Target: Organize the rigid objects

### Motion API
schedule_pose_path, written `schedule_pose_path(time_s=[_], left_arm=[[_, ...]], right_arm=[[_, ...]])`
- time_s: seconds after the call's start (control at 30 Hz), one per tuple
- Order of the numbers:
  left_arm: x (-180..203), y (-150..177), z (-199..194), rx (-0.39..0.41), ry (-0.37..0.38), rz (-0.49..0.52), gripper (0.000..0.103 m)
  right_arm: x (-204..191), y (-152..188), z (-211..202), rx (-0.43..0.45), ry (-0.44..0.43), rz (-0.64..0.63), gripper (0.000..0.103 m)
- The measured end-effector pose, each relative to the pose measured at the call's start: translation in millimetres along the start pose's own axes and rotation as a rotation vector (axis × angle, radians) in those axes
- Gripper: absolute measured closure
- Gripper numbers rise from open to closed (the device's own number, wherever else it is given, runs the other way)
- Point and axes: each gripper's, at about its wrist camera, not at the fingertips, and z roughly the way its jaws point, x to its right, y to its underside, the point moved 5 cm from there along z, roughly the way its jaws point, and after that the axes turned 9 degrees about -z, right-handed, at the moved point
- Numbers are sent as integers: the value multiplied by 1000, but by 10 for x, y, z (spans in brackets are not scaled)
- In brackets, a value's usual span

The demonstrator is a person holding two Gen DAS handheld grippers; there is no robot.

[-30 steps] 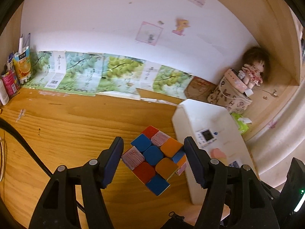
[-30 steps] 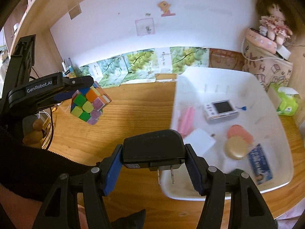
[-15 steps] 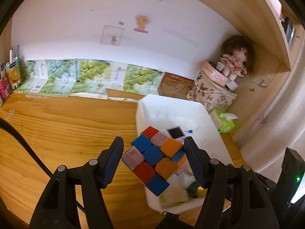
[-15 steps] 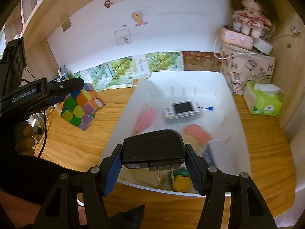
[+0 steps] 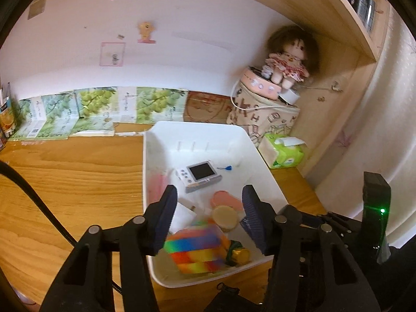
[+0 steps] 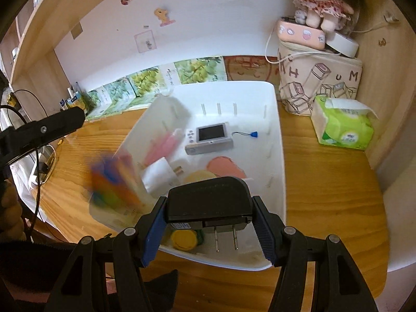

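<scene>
The left tool (image 5: 206, 209) hangs wide apart above the white bin (image 5: 262, 166), and a blurred puzzle cube (image 5: 196, 248) sits just below and between its pads, clear of both, inside the bin's near end. The right tool (image 6: 208, 223) grips a black plug adapter (image 6: 208, 200), prongs pointing down over the bin's near rim. A small digital camera (image 6: 209, 137) lies farther ahead in the bin.

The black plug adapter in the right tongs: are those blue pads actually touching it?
Touching. In the right wrist view, the black plug adapter sits squeezed between both blue pads of the right tongs, no gap either side, over the white bin.
</scene>
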Motion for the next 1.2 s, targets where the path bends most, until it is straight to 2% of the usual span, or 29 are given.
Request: schedule_pose_path(time_s=[0.5,0.7,0.87,1.2], left_arm=[[173,81,126,-57,-31,29,48],[19,117,74,-78,-103,4,48],[-102,239,109,-141,-141,-10,48],[-432,361,62,-234,-185,-45,47]], right_arm=[[158,37,-7,6,-11,41,40],[51,56,119,-13,-71,47,40],[-61,80,227,-34,-100,64,40],[-295,24,240,-54,-72,124,32]])
